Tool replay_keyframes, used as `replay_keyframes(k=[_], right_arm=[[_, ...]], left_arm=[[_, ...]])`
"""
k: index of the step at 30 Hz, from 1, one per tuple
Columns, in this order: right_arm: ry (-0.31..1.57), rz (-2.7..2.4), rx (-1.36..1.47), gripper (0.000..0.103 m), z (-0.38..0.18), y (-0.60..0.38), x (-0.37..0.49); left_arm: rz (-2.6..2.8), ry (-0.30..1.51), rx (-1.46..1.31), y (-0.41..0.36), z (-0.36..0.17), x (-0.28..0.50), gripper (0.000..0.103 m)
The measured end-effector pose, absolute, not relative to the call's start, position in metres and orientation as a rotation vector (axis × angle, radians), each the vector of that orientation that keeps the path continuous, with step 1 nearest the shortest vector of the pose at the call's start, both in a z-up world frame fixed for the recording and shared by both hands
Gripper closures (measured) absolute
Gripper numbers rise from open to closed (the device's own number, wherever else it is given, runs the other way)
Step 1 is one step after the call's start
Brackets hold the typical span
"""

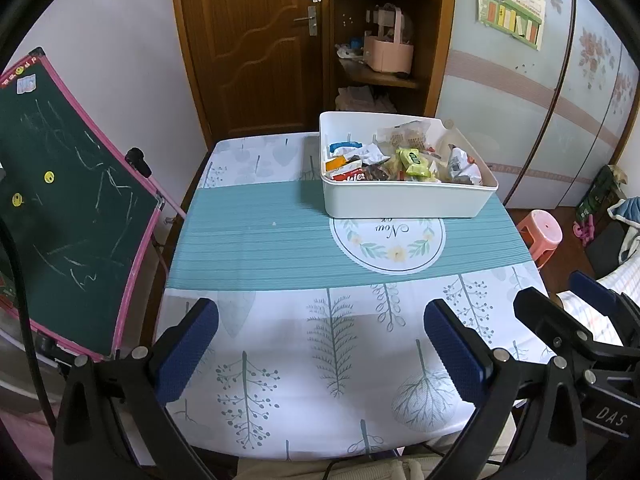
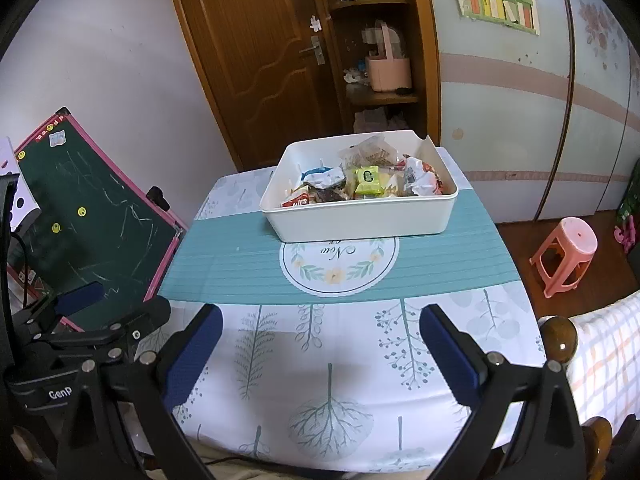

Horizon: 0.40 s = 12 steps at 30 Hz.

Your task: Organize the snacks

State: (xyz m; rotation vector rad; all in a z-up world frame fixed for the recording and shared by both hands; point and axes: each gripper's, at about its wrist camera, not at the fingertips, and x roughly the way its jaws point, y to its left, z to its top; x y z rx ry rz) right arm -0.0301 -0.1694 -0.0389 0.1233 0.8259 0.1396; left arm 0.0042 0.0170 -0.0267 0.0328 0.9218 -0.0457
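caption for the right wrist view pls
Open right tool hovering over tablecloth, facing white bin filled with snacks.

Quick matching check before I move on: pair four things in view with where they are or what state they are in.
Things:
1. white bin
2. left claw
3. chalkboard
4. pink stool

Place or state:
A. on the floor, right of the table
B. leaning left of the table
C. on the far part of the table, full of snack packs
D. open and empty over the near edge of the table

Pairs: 1-C, 2-D, 3-B, 4-A
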Motion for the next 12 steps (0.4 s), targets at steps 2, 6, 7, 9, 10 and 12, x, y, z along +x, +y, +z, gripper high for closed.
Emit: replay_keyframes(k=[2, 6, 7, 9, 10, 12], right_arm=[[0.831, 0.139, 0.125, 0.003, -0.040, -0.169, -0.029], [0.843, 0.137, 0.128, 0.003, -0.042, -0.168, -0.026], [0.846, 0.137, 0.128, 0.003, -0.043, -0.168, -0.026], [0.854, 0.137, 0.129, 0.003, -0.044, -0.167, -0.025], [0.858, 0.137, 0.129, 0.003, -0.045, -0.166, -0.024], [0.867, 0.137, 0.131, 0.003, -0.046, -0.166, -0.023]], left_arm=[[-0.045, 0.925, 0.030, 0.016, -0.029, 0.004, 0.001], [-0.046, 0.931, 0.024, 0.018, -0.032, 0.005, 0.001], [-0.046, 0.933, 0.022, 0.017, -0.033, 0.006, 0.001], [-0.046, 0.939, 0.020, 0.019, -0.035, 0.006, 0.002], [-0.045, 0.942, 0.018, 0.019, -0.036, 0.006, 0.002], [-0.043, 0.949, 0.015, 0.018, -0.038, 0.007, 0.002]])
